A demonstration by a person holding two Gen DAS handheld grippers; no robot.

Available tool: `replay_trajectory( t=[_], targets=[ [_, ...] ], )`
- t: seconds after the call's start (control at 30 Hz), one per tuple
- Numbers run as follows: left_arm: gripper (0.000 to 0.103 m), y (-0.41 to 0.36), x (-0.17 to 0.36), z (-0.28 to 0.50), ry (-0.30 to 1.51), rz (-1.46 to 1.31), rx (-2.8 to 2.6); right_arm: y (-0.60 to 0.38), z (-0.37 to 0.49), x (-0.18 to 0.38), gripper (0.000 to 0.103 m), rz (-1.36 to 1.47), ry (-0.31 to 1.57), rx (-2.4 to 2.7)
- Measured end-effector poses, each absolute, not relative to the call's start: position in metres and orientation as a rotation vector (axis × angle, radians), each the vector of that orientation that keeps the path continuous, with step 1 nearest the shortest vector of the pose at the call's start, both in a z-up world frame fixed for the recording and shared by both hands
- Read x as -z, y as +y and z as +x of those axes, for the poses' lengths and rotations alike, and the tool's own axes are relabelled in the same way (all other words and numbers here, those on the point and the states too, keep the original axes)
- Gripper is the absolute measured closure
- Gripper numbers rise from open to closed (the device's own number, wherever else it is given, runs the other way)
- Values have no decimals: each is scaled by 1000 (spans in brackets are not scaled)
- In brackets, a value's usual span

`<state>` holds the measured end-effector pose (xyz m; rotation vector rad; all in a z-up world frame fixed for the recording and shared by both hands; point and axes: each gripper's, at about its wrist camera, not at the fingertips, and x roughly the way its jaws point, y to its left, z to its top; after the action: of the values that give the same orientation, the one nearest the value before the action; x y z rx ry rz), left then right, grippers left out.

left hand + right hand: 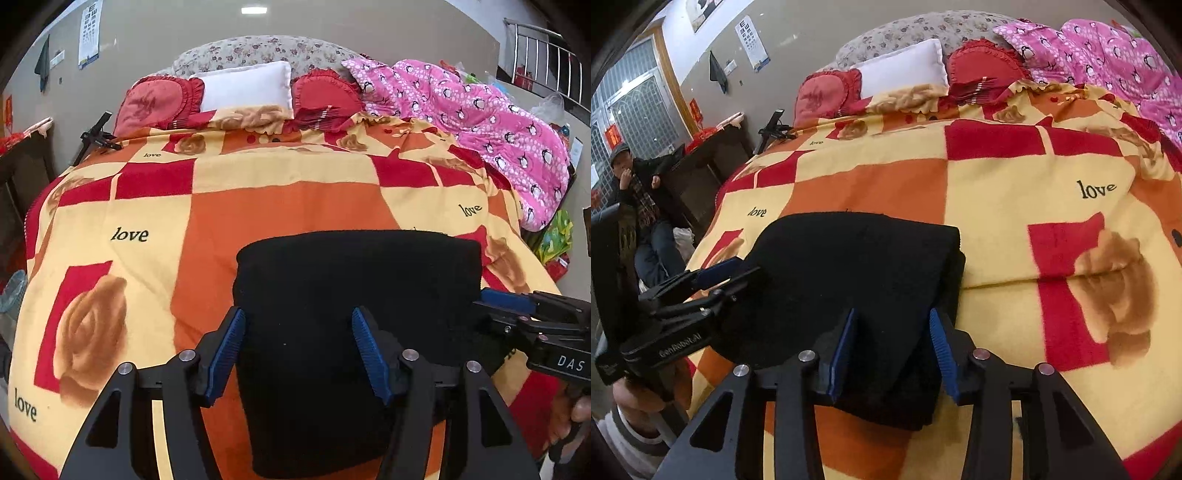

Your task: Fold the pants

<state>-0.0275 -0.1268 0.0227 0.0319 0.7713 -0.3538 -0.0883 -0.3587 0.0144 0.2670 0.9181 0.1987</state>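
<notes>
Black pants (pixel 354 295) lie folded into a thick rectangle on the orange, red and yellow bedspread (pixel 147 229). My left gripper (pixel 299 332) is open, its blue pads apart over the near left part of the pants. My right gripper (pixel 894 332) is open over the near right corner of the pants (pixel 857 266). The right gripper also shows at the right edge of the left wrist view (pixel 509 306); the left gripper shows at the left of the right wrist view (pixel 713 273). Neither holds any cloth.
White pillow (pixel 245 88) and red cushions (pixel 159 103) lie at the bed's head. A pink penguin quilt (pixel 480 125) covers the far right side. A black phone stand (pixel 96 136) is at the far left edge. A seated person (pixel 639 195) is left of the bed.
</notes>
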Motion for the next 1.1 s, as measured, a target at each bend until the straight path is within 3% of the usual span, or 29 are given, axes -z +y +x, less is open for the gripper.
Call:
replay_trajectory(
  t=[0.2, 0.37, 0.43, 0.6, 1.1],
  targets=[
    [40, -127, -19, -25, 773, 22, 355, -358, -88, -13, 58, 259, 917, -200],
    [39, -126, -16, -24, 781, 18, 354, -363, -86, -6, 45, 288, 934, -181],
    [39, -126, -17, -24, 780, 13, 354, -366, -88, -8, 50, 312, 919, -184],
    [38, -125, -17, -23, 789, 1, 352, -356, -84, -37, 48, 237, 874, -207],
    [37, -90, -27, -20, 794, -126, 339, -370, -66, -21, 46, 314, 898, -165]
  ],
)
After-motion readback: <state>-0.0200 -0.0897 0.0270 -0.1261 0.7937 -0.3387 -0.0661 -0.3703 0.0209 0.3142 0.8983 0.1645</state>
